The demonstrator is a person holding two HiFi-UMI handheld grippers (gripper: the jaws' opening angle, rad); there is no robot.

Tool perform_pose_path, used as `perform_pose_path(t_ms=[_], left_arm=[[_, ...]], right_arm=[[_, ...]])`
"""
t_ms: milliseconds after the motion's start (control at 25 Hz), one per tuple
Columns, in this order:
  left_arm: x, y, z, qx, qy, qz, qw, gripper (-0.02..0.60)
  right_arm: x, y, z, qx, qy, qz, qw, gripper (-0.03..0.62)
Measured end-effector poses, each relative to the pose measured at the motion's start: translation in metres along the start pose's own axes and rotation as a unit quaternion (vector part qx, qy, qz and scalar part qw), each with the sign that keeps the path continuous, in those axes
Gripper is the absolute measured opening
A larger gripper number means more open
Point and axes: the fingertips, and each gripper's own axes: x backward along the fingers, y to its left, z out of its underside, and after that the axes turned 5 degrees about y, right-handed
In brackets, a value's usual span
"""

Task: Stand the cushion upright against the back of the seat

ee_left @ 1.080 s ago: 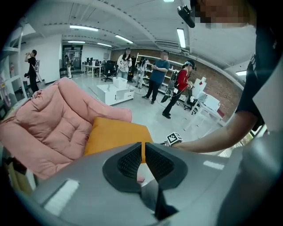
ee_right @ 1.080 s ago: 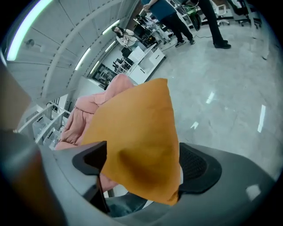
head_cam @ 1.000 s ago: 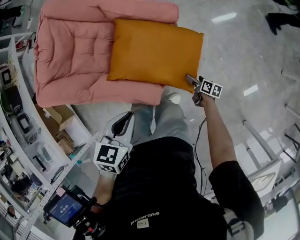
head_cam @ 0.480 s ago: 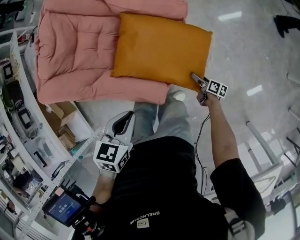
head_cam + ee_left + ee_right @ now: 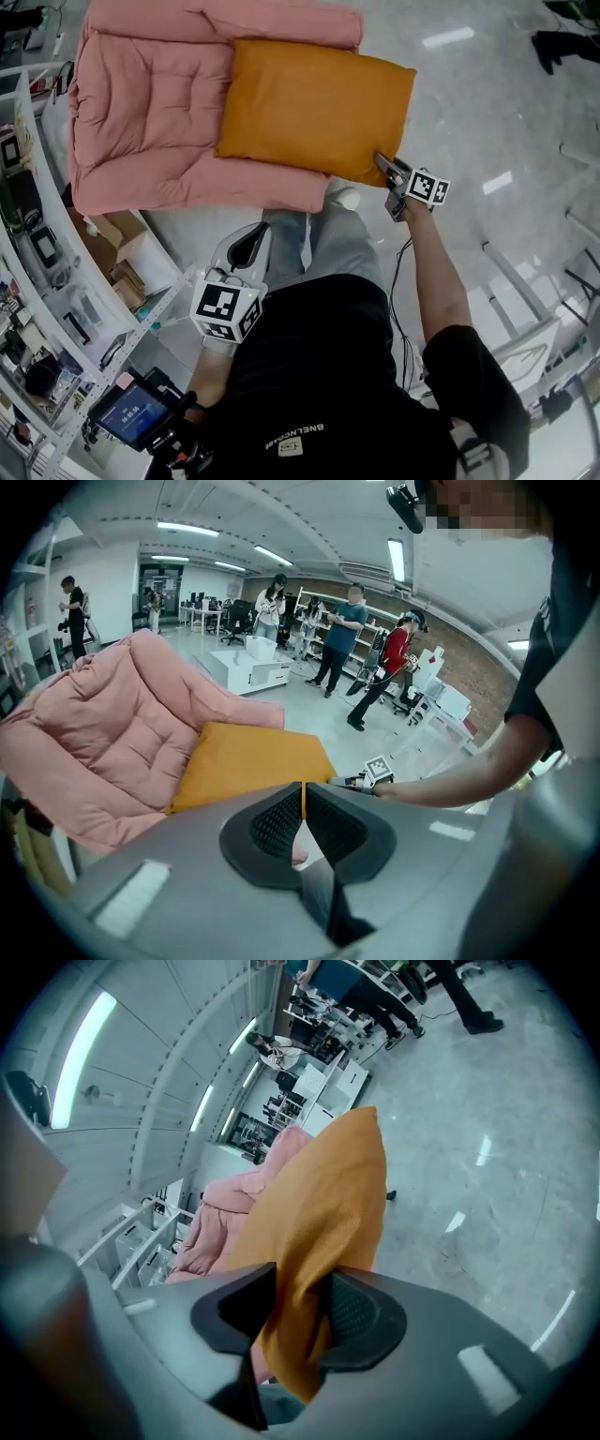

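An orange cushion (image 5: pixel 314 108) lies flat on the right part of the pink padded seat (image 5: pixel 150 122), hanging a little over its near edge. My right gripper (image 5: pixel 382 164) is at the cushion's near right corner. Its jaws have just been closing, and in the right gripper view (image 5: pixel 300 1312) the orange fabric (image 5: pixel 328 1204) is pinched between the pads. My left gripper (image 5: pixel 246 246) hangs low by the person's legs, apart from the seat. It is shut on nothing (image 5: pixel 302 819), with the cushion (image 5: pixel 248 761) and the seat (image 5: pixel 112 724) ahead of it.
White shelving (image 5: pixel 37 244) with small items runs along the left, with a cardboard box (image 5: pixel 127 248) below the seat's near edge. Shiny grey floor lies to the right. Several people (image 5: pixel 347 635) stand far off by a white table (image 5: pixel 248 667).
My right gripper's jaws have closed on the cushion's near right corner, and the hand has risen a little with it. The left gripper has stayed where it was.
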Motion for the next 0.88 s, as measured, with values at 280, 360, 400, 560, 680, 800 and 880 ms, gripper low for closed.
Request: perform_pose_path(t_ms=[280,360,400,560,680,800,880], left_arm=[[-0.005,-0.017,-0.012,-0.014,-0.015,0.029,0.9994,0.028],[-0.006,-0.024,-0.018,-0.023,-0.016,0.037,0.9989,0.028],[-0.005,-0.025,-0.022,-0.028,-0.017,0.042,0.9986,0.028],[0.003,-0.008,-0.039,-0.046,-0.023,0.056,0.9971,0.029],[0.011,0.005,-0.050,-0.050,-0.034,0.062,0.9963,0.032],[0.017,0.014,-0.060,-0.059,-0.043,0.071,0.9948,0.038],[0.022,0.023,-0.068,-0.064,-0.048,0.080,0.9936,0.043]], right_arm=[[0.017,0.047,-0.009,0.004,-0.018,-0.012,1.000,0.120],[0.025,0.060,-0.012,0.002,-0.023,-0.018,1.000,0.107],[0.028,0.068,-0.013,0.003,-0.026,-0.022,0.999,0.101],[0.025,0.109,-0.019,0.011,-0.036,-0.038,0.999,0.087],[0.021,0.135,-0.020,0.018,-0.047,-0.046,0.998,0.072],[0.016,0.160,-0.019,0.024,-0.054,-0.053,0.997,0.066],[0.010,0.186,-0.019,0.026,-0.053,-0.066,0.996,0.063]])
